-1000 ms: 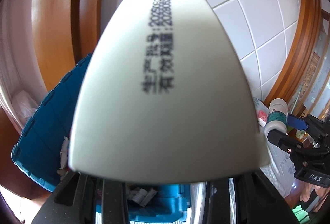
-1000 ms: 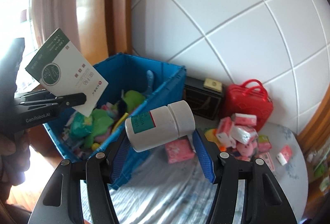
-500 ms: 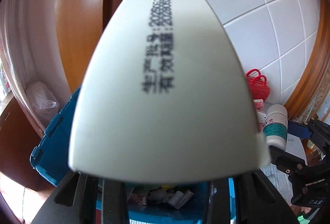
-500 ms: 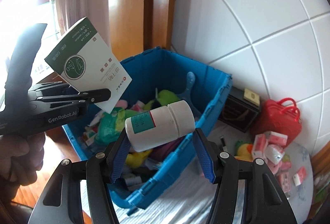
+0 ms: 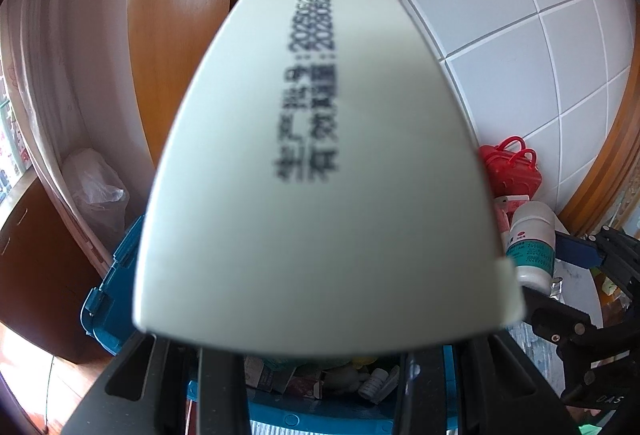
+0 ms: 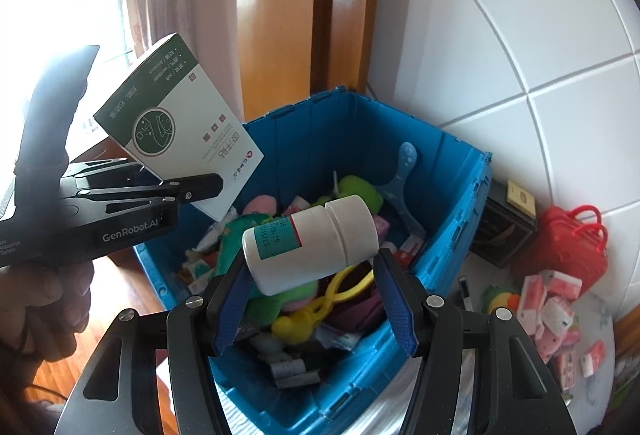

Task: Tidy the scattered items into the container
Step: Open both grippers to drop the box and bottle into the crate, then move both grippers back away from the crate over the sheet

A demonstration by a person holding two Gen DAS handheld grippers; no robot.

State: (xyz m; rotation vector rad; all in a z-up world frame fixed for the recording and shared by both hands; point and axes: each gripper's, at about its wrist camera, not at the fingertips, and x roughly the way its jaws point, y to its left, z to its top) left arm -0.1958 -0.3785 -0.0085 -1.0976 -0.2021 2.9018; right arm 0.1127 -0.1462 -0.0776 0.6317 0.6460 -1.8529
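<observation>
My right gripper (image 6: 310,263) is shut on a white pill bottle (image 6: 312,243) with a teal label, held sideways over the open blue crate (image 6: 452,171). The crate is filled with toys and small packets. My left gripper (image 6: 200,185) is shut on a green-and-white carton (image 6: 176,123), which hangs above the crate's left rim. In the left wrist view the carton's pale underside (image 5: 320,163) fills most of the picture and hides my fingertips. A strip of crate (image 5: 116,275) shows below it, and the bottle (image 5: 532,243) shows at the right.
On the table right of the crate lie a red toy suitcase (image 6: 568,247), several pink tissue packs (image 6: 552,299), a dark box (image 6: 504,231) and a yellow-green toy (image 6: 500,299). A tiled wall and a wooden door frame (image 6: 344,3) stand behind. A person's hand (image 6: 44,299) grips the left tool.
Both grippers have swung left with their loads. The bottle, earlier over the crate's near right corner, now hangs over its contents, and the carton is above the crate's left side.
</observation>
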